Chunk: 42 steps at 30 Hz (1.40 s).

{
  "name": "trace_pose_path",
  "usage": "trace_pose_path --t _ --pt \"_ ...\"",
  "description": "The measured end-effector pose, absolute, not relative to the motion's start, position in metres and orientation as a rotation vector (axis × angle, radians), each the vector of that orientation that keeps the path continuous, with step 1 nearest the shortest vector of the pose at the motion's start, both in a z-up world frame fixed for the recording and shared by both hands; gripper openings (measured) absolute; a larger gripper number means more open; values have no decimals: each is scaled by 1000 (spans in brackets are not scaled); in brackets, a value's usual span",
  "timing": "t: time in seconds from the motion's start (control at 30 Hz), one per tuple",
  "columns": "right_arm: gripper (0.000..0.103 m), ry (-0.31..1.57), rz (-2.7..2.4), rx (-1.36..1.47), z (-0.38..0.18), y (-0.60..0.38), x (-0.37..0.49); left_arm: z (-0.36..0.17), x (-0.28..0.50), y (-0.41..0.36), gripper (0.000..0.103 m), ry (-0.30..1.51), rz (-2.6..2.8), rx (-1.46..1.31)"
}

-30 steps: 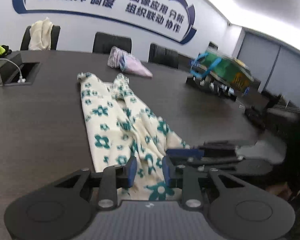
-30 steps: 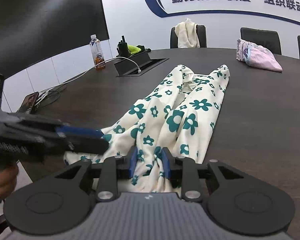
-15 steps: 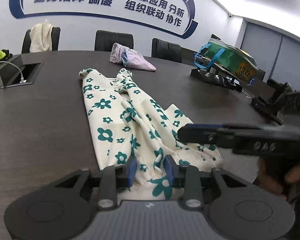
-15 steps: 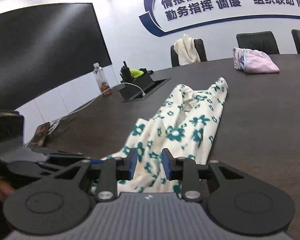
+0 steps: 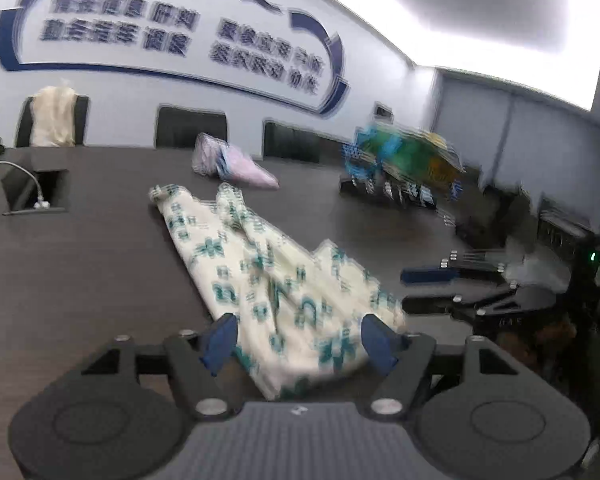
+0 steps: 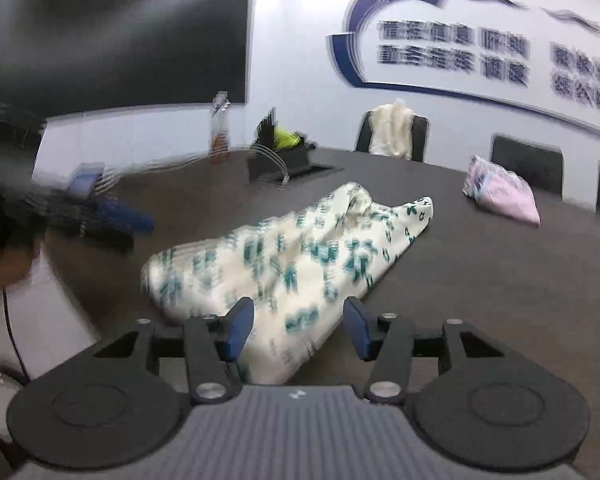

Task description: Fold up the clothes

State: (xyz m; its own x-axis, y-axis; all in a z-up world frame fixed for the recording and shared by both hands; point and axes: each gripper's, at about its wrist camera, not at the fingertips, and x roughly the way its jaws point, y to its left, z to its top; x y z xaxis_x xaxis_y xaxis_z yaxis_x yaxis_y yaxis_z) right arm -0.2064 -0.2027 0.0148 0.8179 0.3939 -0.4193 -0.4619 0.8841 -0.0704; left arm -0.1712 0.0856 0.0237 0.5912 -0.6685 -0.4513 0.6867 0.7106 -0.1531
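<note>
A cream garment with teal flowers [image 5: 268, 280] lies stretched out on the dark table [image 5: 80, 280], its near end bunched by the table's front edge. My left gripper [image 5: 300, 338] is open, its blue fingertips either side of the garment's near end, holding nothing. My right gripper [image 6: 296, 326] is open over the same near end of the garment [image 6: 300, 256]. The right gripper also shows in the left wrist view [image 5: 460, 284] at the right. The left gripper shows in the right wrist view [image 6: 108, 212] at the left. Both views are blurred.
A pink folded garment [image 5: 236, 164] lies further back on the table. A cable box [image 5: 36, 192] is sunk in the table at left. A green bag [image 5: 408, 160] stands at the right. Chairs [image 5: 192, 128] line the far side, one draped with cream cloth [image 6: 392, 130]. A bottle [image 6: 220, 128] stands far left.
Both grippers have opened and let go of the garment's near end, which now lies on the table. Both have pulled back slightly and are moving.
</note>
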Motion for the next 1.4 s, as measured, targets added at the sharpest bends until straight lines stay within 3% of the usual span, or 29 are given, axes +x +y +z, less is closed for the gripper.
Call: trace_pose_path --t 0.1,0.13,0.17,0.3,0.4,0.53,0.63,0.73,0.8,0.83,0.87,0.93,1.2,1.4 --pt "50 439 505 -195 4 -202 -205 17 -169 65 64 527 -770 179" --pt "49 443 530 -184 1 -202 -204 14 -166 59 56 543 -775 200" --pt "41 447 556 -173 -2 -202 -202 11 -164 57 41 560 -790 198" --pt "24 454 617 -158 -4 -196 -195 6 -156 60 35 588 -824 161" --pt "24 459 634 -155 0 -198 -195 5 -154 67 35 587 -842 138" --pt "39 459 687 -188 3 -202 -205 5 -158 68 37 564 -877 186" --pt "13 477 677 -278 -1 -194 -205 6 -157 66 33 568 -894 222" --pt "17 480 682 -264 6 -199 -203 8 -155 65 34 581 -903 235" --pt "40 462 669 -263 13 -202 -205 13 -160 67 38 541 -898 273" --pt "54 435 661 -289 17 -203 -209 16 -165 69 46 504 -899 298" --pt "55 407 654 -314 21 -204 -212 19 -170 70 58 468 -900 323" --pt "55 363 665 -351 27 -200 -214 22 -174 68 64 433 -937 366" --pt "54 389 822 -560 12 -148 -185 14 -161 39 64 468 -1026 480" --pt "45 467 905 -433 10 -164 -158 9 -149 39 64 505 -1063 445"
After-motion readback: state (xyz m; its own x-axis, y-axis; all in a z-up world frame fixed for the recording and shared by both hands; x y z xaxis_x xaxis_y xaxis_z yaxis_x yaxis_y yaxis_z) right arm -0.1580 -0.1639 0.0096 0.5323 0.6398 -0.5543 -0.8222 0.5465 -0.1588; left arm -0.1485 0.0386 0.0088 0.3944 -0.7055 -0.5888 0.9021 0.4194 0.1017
